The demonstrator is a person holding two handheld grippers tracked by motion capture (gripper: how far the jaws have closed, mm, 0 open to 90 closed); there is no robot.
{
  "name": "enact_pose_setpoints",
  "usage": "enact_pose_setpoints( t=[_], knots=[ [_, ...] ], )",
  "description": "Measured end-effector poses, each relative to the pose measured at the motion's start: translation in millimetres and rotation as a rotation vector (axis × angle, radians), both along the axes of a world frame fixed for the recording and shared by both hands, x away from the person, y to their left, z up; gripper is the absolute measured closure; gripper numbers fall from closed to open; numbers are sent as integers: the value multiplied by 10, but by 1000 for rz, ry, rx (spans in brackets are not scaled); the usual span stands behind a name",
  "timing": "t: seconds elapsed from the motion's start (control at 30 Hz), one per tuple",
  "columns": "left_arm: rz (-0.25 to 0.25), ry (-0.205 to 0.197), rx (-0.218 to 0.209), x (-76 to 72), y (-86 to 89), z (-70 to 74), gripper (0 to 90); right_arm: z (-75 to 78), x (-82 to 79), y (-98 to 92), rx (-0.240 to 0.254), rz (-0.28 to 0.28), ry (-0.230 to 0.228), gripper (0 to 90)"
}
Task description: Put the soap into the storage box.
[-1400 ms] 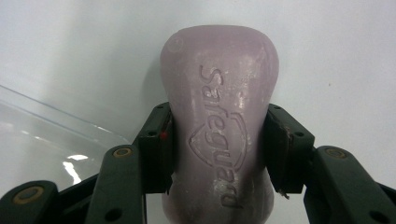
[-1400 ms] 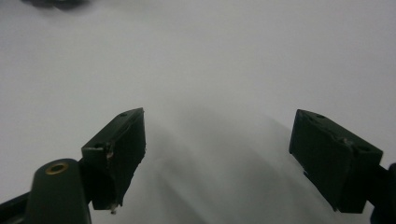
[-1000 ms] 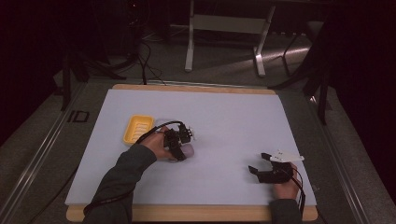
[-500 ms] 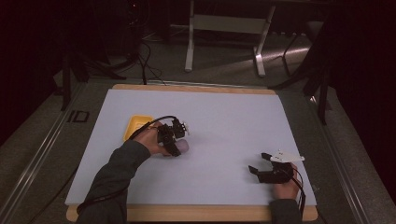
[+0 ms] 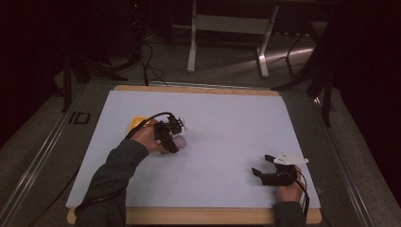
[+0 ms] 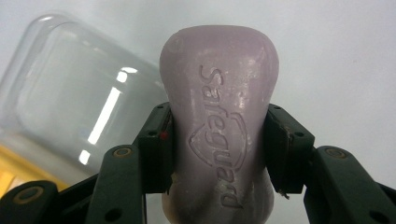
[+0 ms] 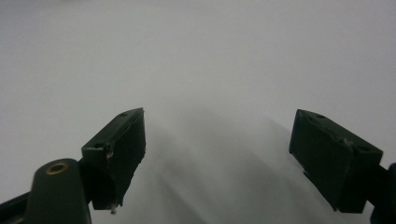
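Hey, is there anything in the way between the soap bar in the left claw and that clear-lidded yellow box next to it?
Nothing visible. The left claw grips the soap bar, and the box lies right beside it, clear lid facing the camera.

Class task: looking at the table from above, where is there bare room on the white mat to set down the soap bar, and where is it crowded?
The white mat is bare across its middle and far side, between the left tongs gripping the soap bar and the open right tongs. The near strip between the forearms is free too. It is crowded at the left, around the yellow dish with its clear lid.
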State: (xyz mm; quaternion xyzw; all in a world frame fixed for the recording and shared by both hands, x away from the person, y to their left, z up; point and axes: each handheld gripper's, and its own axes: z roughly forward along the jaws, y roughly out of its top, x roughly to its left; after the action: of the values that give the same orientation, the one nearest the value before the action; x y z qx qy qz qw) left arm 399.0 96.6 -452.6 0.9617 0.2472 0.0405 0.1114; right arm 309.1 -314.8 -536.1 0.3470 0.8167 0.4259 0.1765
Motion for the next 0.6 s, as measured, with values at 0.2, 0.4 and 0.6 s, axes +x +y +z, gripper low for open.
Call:
enact_pose_setpoints(
  t=[0.2,0.4,0.6],
  knots=[
    [46,-3,11,34,83,35,499,0,-1,1,0,0,-1,182],
    [96,-24,-1,61,156,75,499,0,-2,1,0,-1,-1,182],
    [158,-46,-20,115,246,116,499,0,-2,0,1,-1,-1,182]
  ],
)
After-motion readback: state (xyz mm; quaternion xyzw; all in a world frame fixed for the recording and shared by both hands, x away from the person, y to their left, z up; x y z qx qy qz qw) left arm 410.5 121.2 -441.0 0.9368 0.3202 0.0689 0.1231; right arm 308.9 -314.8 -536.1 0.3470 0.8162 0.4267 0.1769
